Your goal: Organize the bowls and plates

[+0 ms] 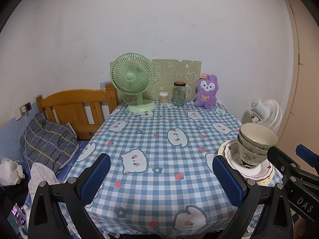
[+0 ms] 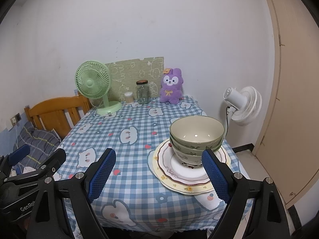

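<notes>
At nine o'clock off the surface, which wears a blue checked cloth with cartoon animals, a wooden bed frame stands against the wall with a grey plaid pillow lying below it. The left gripper hangs over the near edge of the surface with its blue-padded fingers spread wide and nothing between them. Along the twelve o'clock edge stand a green desk fan, a small tub of cotton swabs, a glass jar with a dark lid and a purple plush rabbit, with a patterned green board propped on the wall behind them. The right gripper also hovers above the near edge, its fingers wide apart and gripping nothing; its right finger overlaps the near rim of the plates in its own view, and whether it touches them cannot be told. The plates lie stacked at about three o'clock on the surface, a white one with a dark red line on top of a cream one with small flowers. The nested green bowls sit upright on the top plate. Beyond the surface at two o'clock a white fan stands before a beige door.
</notes>
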